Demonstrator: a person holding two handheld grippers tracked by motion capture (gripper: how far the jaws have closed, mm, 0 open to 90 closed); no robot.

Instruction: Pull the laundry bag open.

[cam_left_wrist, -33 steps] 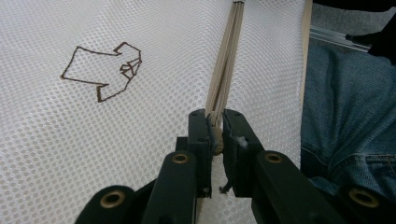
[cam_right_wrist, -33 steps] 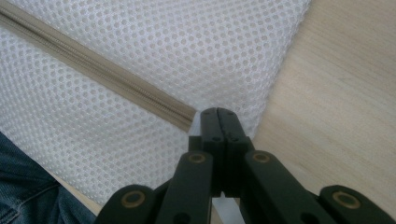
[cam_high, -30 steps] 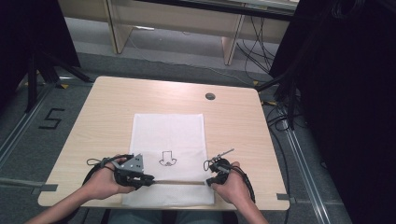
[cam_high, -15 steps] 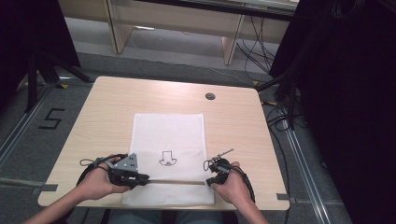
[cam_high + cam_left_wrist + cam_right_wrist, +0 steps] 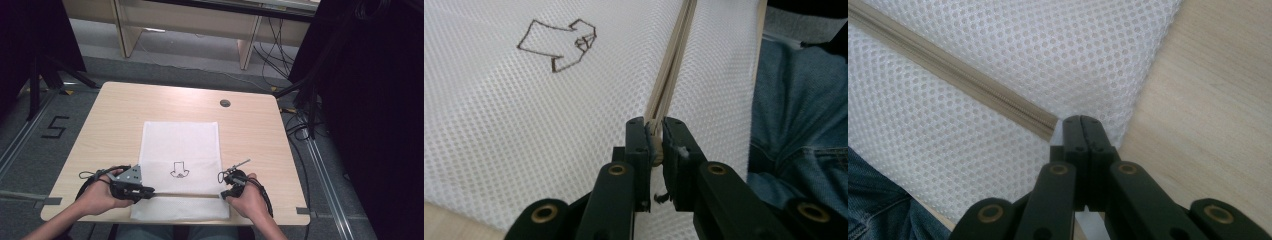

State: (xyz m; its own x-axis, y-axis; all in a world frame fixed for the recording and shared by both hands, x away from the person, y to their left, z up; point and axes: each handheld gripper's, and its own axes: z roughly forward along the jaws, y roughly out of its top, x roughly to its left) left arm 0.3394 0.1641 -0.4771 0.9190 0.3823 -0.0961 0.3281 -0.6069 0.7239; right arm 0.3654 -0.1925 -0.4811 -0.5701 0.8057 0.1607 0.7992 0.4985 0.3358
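A white mesh bag [image 5: 180,145] lies flat on the wooden table [image 5: 120,115], with a drawn arrow [image 5: 178,170] on it. A beige zipper [image 5: 185,194] runs across its near end. My left gripper [image 5: 150,192] is at the zipper's left end. In the left gripper view that gripper [image 5: 655,127] is shut on the beige zipper pull [image 5: 655,150], and the zipper [image 5: 671,65] stretches away from it. My right gripper [image 5: 223,194] is at the zipper's right end. In the right gripper view its jaws [image 5: 1081,120] are pressed together on the mesh bag [image 5: 1048,45] just past the zipper's end [image 5: 1043,125].
A round cable hole [image 5: 225,103] sits in the table's far right part. The person's jeans [image 5: 794,125] are just beyond the table's near edge. Wooden furniture legs [image 5: 248,45] and cables [image 5: 300,125] are on the floor behind and to the right.
My left gripper has shifted slightly to the left along the zipper line. The right gripper has stayed put.
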